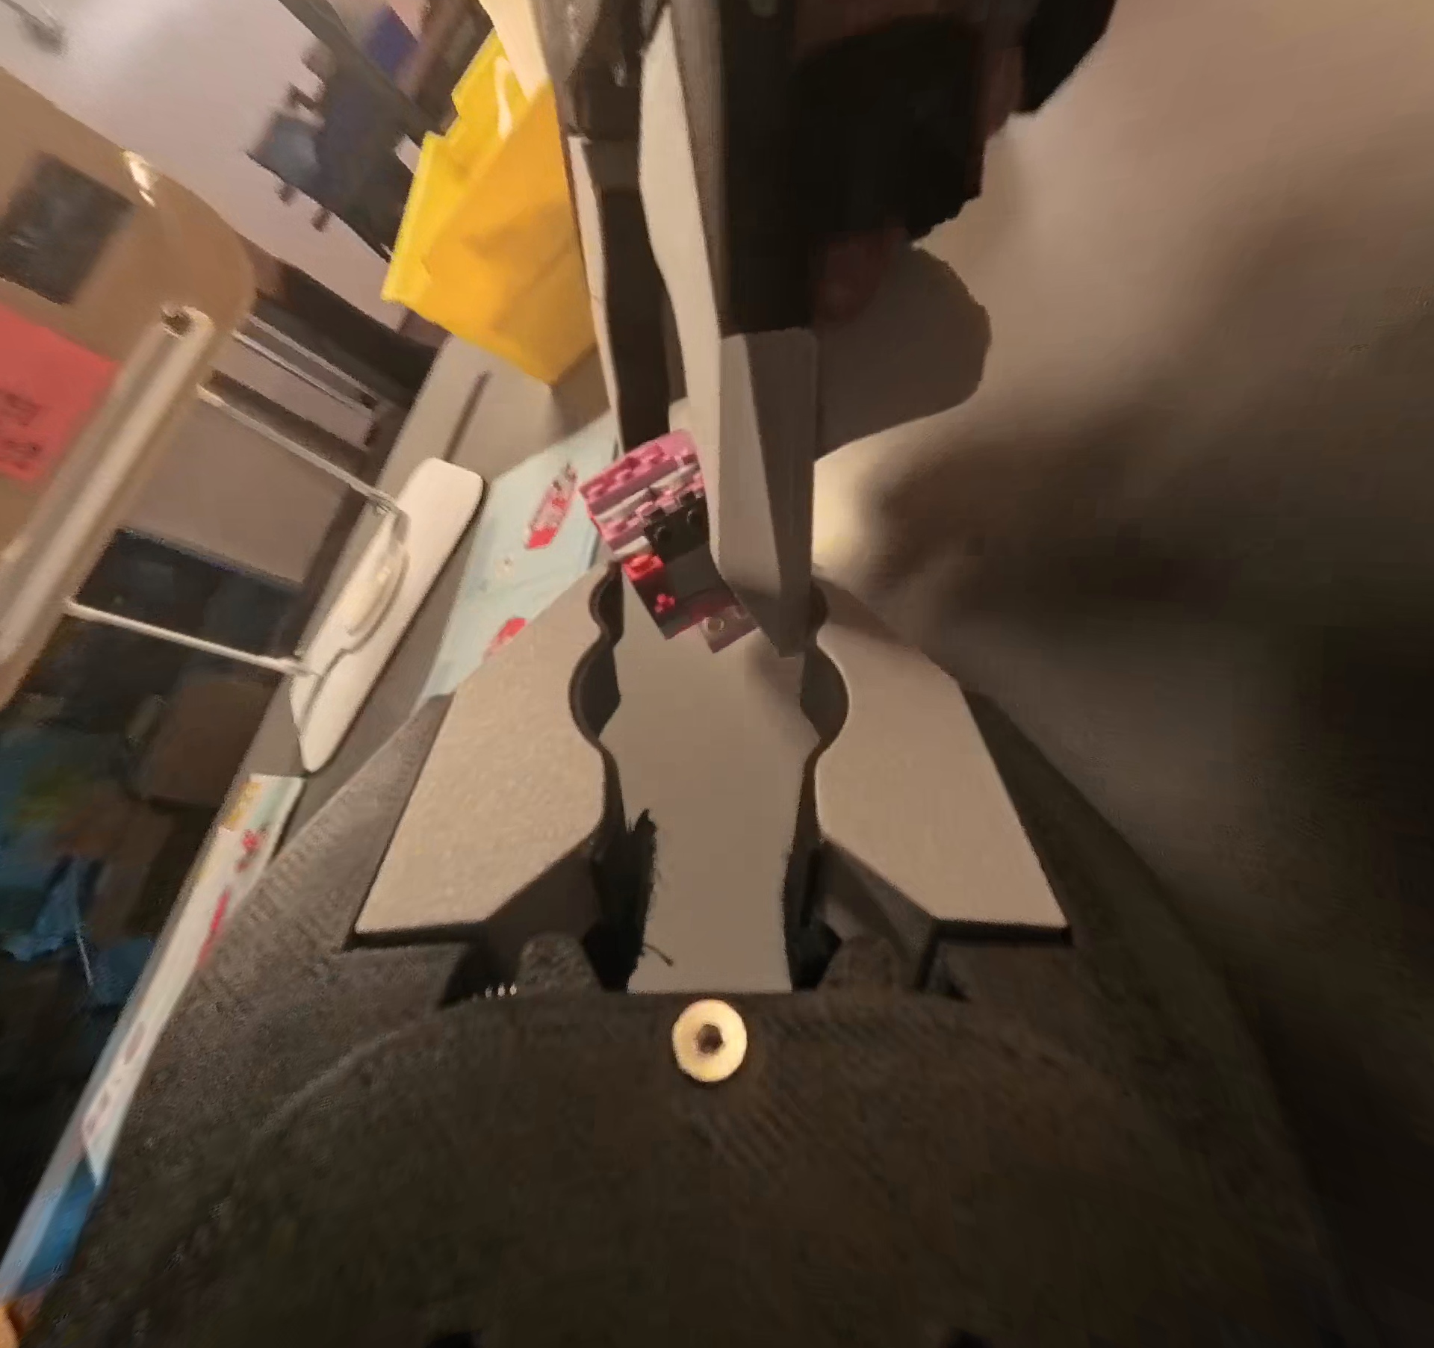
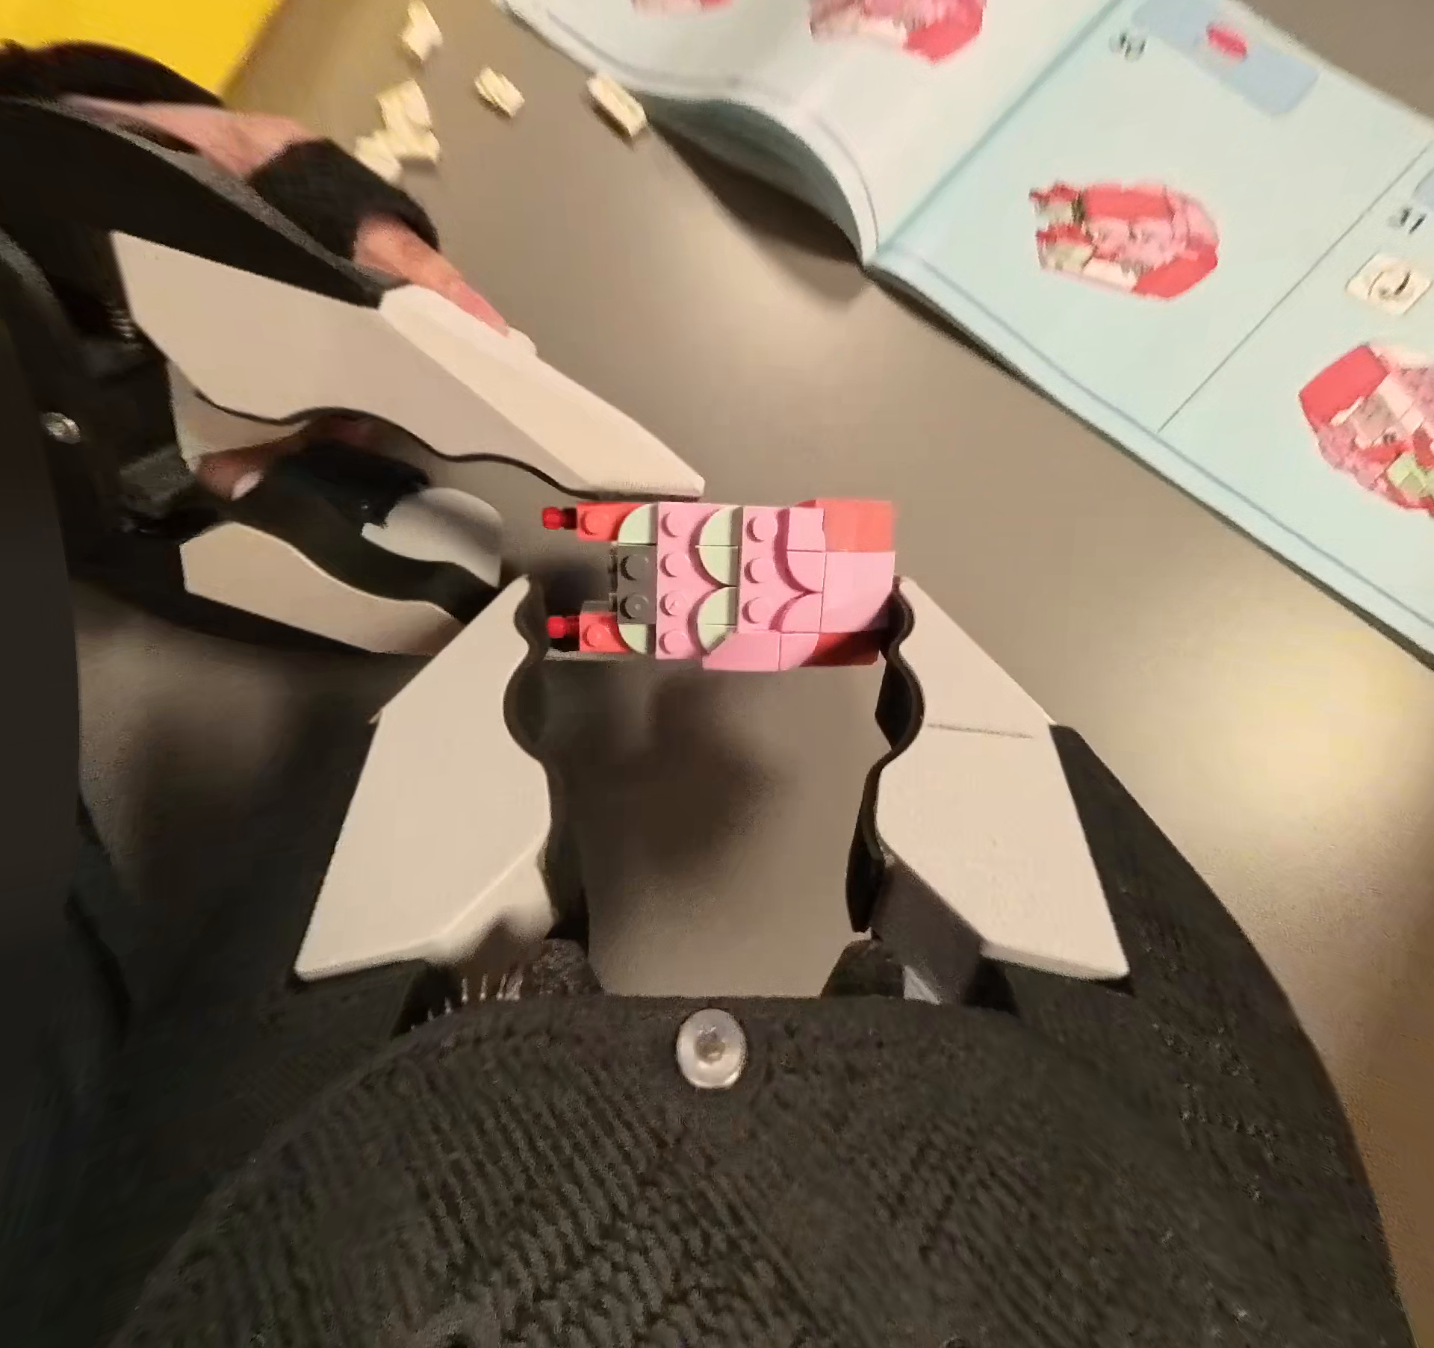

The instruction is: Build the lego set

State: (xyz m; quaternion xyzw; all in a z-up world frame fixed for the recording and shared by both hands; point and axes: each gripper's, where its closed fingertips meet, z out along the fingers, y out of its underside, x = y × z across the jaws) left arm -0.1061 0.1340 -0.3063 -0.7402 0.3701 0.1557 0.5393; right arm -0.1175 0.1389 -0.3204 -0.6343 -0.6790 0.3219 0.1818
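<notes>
A pink, red and grey brick model (image 2: 722,589) lies lengthwise between the fingertips of my right gripper (image 2: 714,605). Its jaws stand wide, one tip at each end of the model, and do not clamp it. My left gripper (image 1: 710,601) reaches in from the left. One of its fingers (image 2: 543,418) lies along the model's far side; the other is partly hidden behind my right finger. In the left wrist view the model (image 1: 659,535) sits just past my fingertips, narrower than the gap between them. The right gripper's fingers (image 1: 764,473) come down beside it.
An open light-blue instruction booklet (image 2: 1086,186) lies on the brown table (image 2: 1164,768), and it also shows in the left wrist view (image 1: 535,535). Several small cream bricks (image 2: 403,124) lie near a yellow bin (image 1: 497,224). A gloved hand (image 2: 341,193) holds the left gripper. Left and right tips are no more than a few centimetres apart.
</notes>
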